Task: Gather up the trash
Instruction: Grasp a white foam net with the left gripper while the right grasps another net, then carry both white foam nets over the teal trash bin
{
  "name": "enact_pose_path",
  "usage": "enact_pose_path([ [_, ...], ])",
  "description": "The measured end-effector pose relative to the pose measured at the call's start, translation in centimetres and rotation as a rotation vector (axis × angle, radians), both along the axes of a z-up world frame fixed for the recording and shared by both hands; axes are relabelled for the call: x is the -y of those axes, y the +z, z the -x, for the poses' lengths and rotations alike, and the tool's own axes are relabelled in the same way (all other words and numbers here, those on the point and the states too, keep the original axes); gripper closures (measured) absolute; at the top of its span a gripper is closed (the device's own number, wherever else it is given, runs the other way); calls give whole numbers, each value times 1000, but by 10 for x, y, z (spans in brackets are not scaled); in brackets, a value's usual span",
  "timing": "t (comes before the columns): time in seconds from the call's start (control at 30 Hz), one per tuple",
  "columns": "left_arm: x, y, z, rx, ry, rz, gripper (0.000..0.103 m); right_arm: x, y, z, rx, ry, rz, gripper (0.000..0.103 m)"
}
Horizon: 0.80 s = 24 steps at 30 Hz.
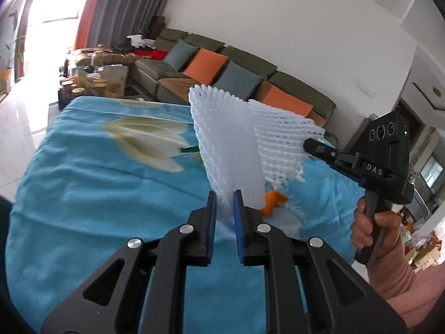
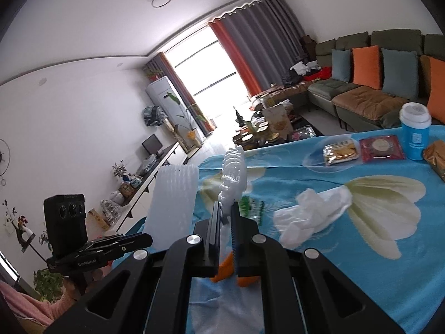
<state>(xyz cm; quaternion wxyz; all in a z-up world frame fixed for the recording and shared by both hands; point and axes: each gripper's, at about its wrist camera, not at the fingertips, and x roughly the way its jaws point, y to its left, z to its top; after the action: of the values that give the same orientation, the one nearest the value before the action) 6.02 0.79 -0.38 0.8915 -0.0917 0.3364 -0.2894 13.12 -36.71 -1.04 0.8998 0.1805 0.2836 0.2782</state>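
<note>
Currently each gripper pinches its own white foam net, lifted above the blue cloth: left gripper holds foam net upright; right gripper clamps another net, just beside it.

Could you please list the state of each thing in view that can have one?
Left gripper: shut on a foam net, held upright.
Right gripper: shut on a second foam net.
Blue cup: upright, lid on.
Tissue: crumpled, lying on the tablecloth.
Snack packets: lying flat.
Orange peel: lying on the tablecloth.
</note>
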Motion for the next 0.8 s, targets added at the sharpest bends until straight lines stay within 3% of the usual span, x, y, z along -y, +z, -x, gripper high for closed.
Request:
enact_pose_path([
  [0.4,-56,-11,37,-9,150,-30,90,-54,-2,11,7,139,3,97],
  [0.8,-85,-16,51,-20,257,-48,90,-107,-13,8,-35,263,-7,97],
])
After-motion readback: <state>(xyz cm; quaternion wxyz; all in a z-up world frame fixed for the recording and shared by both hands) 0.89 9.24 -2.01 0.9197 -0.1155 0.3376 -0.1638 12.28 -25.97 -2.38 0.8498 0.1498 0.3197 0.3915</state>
